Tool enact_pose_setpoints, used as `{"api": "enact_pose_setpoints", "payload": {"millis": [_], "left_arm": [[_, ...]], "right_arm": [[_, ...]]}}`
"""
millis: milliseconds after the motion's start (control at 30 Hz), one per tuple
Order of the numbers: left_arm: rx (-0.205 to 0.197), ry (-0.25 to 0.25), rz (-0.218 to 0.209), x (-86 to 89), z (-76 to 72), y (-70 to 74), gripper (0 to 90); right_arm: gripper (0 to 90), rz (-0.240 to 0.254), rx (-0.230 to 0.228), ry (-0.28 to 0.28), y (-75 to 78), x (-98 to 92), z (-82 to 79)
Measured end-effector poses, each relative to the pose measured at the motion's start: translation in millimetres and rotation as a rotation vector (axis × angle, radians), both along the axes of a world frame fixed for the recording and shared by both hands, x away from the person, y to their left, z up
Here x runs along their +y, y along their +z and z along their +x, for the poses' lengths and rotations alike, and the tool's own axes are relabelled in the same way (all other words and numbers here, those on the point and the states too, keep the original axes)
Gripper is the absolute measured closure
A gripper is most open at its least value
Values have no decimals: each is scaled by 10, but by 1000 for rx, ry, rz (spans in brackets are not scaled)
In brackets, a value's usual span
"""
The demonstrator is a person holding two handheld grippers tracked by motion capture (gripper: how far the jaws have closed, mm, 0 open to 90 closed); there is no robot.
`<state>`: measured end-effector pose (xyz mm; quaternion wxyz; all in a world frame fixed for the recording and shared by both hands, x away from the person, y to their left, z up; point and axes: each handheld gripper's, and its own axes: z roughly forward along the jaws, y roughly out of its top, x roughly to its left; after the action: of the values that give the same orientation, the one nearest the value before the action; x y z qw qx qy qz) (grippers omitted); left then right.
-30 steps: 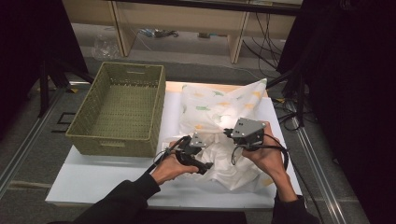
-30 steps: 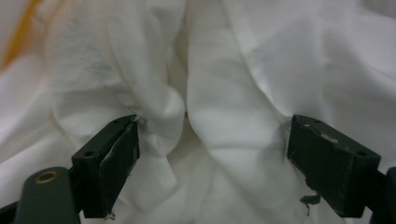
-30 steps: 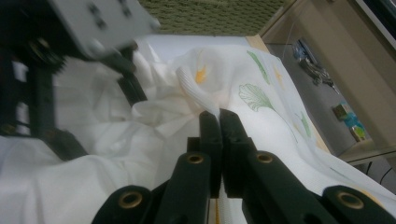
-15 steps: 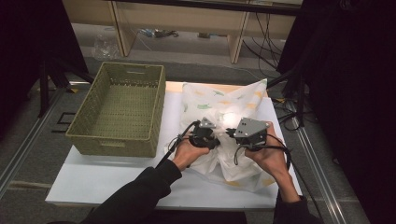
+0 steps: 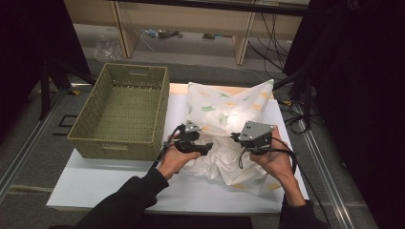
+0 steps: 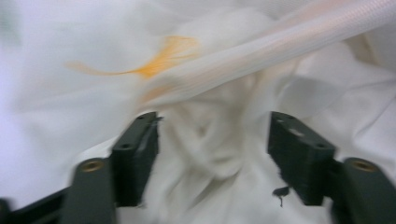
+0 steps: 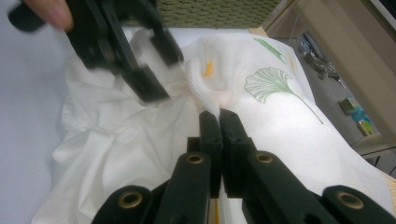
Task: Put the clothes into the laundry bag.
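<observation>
Lying on the white tabletop (image 5: 95,186) beside one wicker basket (image 5: 122,112): one pillow in its leaf-print pillowcase (image 5: 224,107). Pinching the case's edge between pressed-together jaws: right gripper (image 7: 218,122). Just opening, jaws spread around bunched cloth without gripping: left gripper (image 6: 212,154). Risking fabric slipping back off the pillow

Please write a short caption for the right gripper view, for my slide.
Right gripper pinches the leaf-printed pillowcase while the left gripper, jaws apart, hovers over its bunched fabric.
</observation>
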<state>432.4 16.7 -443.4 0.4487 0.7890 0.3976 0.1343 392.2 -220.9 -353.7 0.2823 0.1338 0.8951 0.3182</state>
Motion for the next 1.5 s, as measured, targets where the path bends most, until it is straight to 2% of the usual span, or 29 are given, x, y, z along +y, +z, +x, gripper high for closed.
{"api": "enact_pose_setpoints", "payload": {"millis": [100, 133, 167, 233, 267, 300, 367, 433, 467, 500, 567, 733, 800, 867, 900, 933, 967, 1000, 1033, 1067, 1100, 1133, 1200, 1267, 1333, 1367, 1400, 1467, 1500], "left_arm": [[-2, 22, 69, 134, 14, 11, 227], [4, 18, 127, 179, 33, -13, 205], [8, 3, 163, 200, 48, -45, 183], [41, -19, 171, 191, 79, -154, 210], [67, -22, 165, 175, 95, -200, 224], [107, -28, 139, 156, 112, -261, 233], [171, -95, 69, 129, 104, -324, 456], [147, -153, 36, 82, 42, -297, 609], [149, -165, -14, 30, -10, -262, 614], [157, -175, -33, 4, -35, -237, 615], [166, -208, -57, -75, -90, -193, 556], [189, -234, -19, -196, -168, -243, 245], [170, -248, 3, -235, -192, -256, 168], [148, -257, 38, -275, -183, -301, 153], [151, -280, 102, -262, -144, -325, 164], [145, -255, 112, -294, -126, -373, 218], [107, -250, 157, -316, -104, -411, 353], [69, -244, 178, -335, -88, -429, 479], [63, -267, 213, -328, -65, -406, 584], [76, -235, 153, -363, -73, -389, 680], [71, -267, 166, -354, -60, -327, 748], [62, -274, 149, -370, -49, -270, 794], [98, -255, 63, -439, 17, -157, 828], [82, -241, 23, -495, 84, -81, 843], [103, -167, -100, -568, 174, -54, 846], [115, -164, -114, -556, 237, -53, 848], [107, -114, -152, -580, 274, -78, 848], [76, -89, -97, -563, 362, -162, 847], [97, -51, -80, -540, 428, -256, 844]], "right_arm": [[900, -5, 6, 5, 3, 33, -2], [900, -8, 1, 7, 4, 40, -2], [900, -8, 1, 10, 4, 50, -5], [900, -14, -3, 14, 5, 54, -5], [900, -13, -3, 16, 4, 54, -1], [900, -13, -3, 16, 4, 54, 2], [900, -15, -3, 17, -3, 54, 4], [900, -13, 5, 16, -6, 46, 0], [900, -12, 4, 12, -3, 44, 2], [900, -10, -2, 14, -1, 38, 12], [900, -9, 1, 9, -1, 34, 7], [900, -11, -2, 14, 9, 32, -3], [900, -11, -1, 15, 9, 30, -2], [900, -9, -2, 6, 11, 30, 2], [900, -11, -6, 15, 9, 33, 4], [900, -14, -2, 14, 8, 36, -3], [900, -15, -1, 14, 6, 39, -3], [900, -11, 1, 11, 3, 44, -1], [900, -15, -2, 16, 4, 46, 4], [900, -16, -5, 16, 3, 49, 5], [900, -17, -7, 16, 1, 50, 4], [900, -17, -1, 19, -1, 48, 0], [900, -10, 3, 2, 2, 40, 1], [900, -4, 5, -2, 15, 42, -4], [900, -1, 8, 7, 31, 38, -23], [900, 1, 16, 8, 44, 33, -35], [900, 2, 10, 15, 59, 28, -40], [900, -2, 8, 24, 86, 23, -68], [900, -2, 15, 26, 91, 23, -82]]}}
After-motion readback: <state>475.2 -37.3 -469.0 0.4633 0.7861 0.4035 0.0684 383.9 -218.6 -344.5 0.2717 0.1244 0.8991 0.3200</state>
